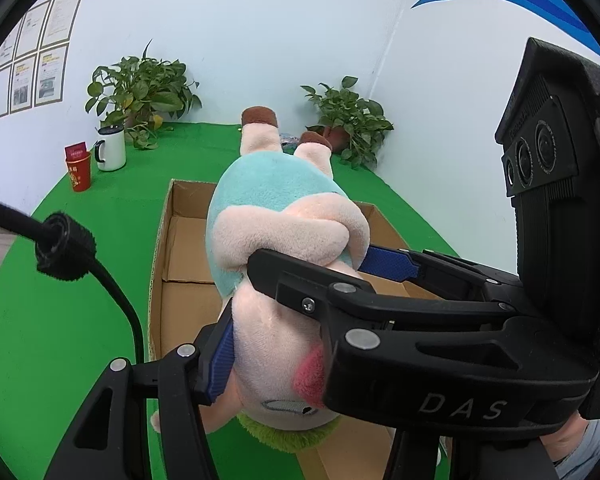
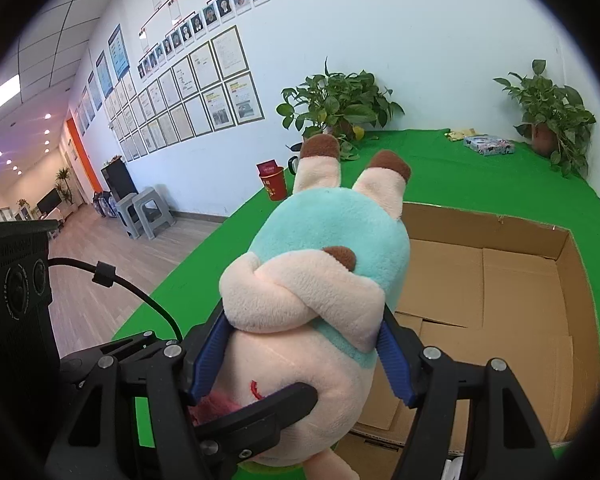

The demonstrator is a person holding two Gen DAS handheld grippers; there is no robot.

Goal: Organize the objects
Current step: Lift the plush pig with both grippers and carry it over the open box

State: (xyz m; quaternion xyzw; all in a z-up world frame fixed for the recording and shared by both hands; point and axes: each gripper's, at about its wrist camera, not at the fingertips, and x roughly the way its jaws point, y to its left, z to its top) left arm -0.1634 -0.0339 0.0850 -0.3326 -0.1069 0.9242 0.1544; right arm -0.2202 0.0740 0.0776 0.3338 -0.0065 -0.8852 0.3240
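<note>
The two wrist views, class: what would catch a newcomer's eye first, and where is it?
The plush pig in its mint shirt fills the middle, feet pointing away, clamped by both the left gripper and right gripper. Below and beyond it, an open cardboard box lies on the green table cover.

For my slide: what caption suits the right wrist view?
Both grippers' fingers clamp a plush pig above an open cardboard box.
</note>
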